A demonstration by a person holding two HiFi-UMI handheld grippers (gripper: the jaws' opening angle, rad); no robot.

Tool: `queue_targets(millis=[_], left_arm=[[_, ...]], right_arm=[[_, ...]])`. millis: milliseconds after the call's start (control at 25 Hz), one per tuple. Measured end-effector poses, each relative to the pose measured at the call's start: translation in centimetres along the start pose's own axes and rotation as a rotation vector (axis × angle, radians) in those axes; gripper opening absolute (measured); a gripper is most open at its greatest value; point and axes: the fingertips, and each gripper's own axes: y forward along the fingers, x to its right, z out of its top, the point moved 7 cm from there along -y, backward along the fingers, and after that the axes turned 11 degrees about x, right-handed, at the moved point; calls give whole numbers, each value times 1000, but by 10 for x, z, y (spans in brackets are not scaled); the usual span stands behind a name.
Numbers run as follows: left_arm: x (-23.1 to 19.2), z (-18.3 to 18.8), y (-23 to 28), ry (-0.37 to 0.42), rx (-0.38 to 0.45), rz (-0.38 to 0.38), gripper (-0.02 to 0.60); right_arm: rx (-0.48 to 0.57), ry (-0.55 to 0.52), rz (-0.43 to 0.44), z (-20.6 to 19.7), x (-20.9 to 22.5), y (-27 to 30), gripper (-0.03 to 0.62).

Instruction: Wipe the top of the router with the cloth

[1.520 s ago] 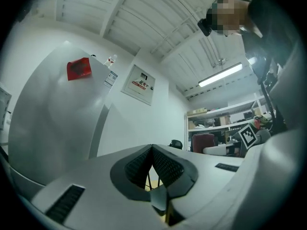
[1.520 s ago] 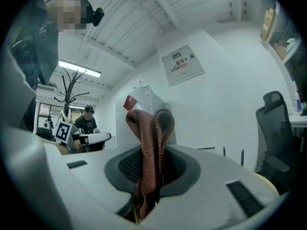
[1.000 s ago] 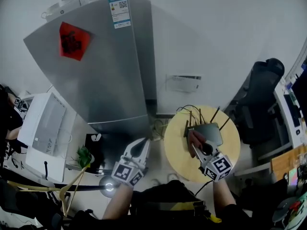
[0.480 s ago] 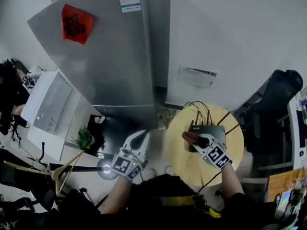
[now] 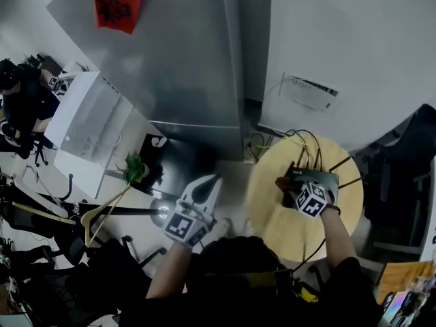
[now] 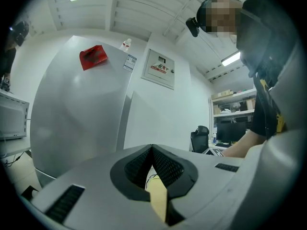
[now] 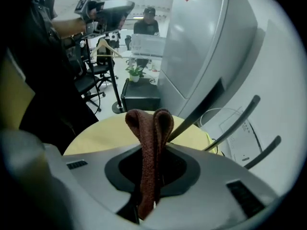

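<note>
Right gripper [image 5: 291, 191] jaws clamp the folded brown cloth [image 7: 151, 128] at the router [image 5: 321, 180] edge on the round table [image 5: 269, 216]; left gripper [image 5: 212, 182] jaws closed, empty.

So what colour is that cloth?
The cloth is dark reddish-brown; the right gripper view shows it best.

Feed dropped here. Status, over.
Right hand-held gripper shut on cloth, at the router. Left hand-held gripper shut, empty. Antennas stick up close by.
</note>
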Motion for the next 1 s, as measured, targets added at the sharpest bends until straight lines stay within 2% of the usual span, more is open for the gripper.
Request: queue_targets(millis=[160,320,680,840,1000], left_arm=[[-2,-11,4,9,-11,35,-8],[6,-19,13,-23,-6,36,-8],[7,-20,-5,-81,-2,68,-8],[6,-11,-4,-89,24,35,-8],[7,-10,1,-101,30,1,-8]], right_arm=[[-108,-30,25,-13,9,23,66],[-150,-30,19,-11,11,29,66],[-140,17,-30,-10,14,34,66],[-141,-15,-91,-16,12,31,66],[-94,-5,-140,-1,16,17,66]])
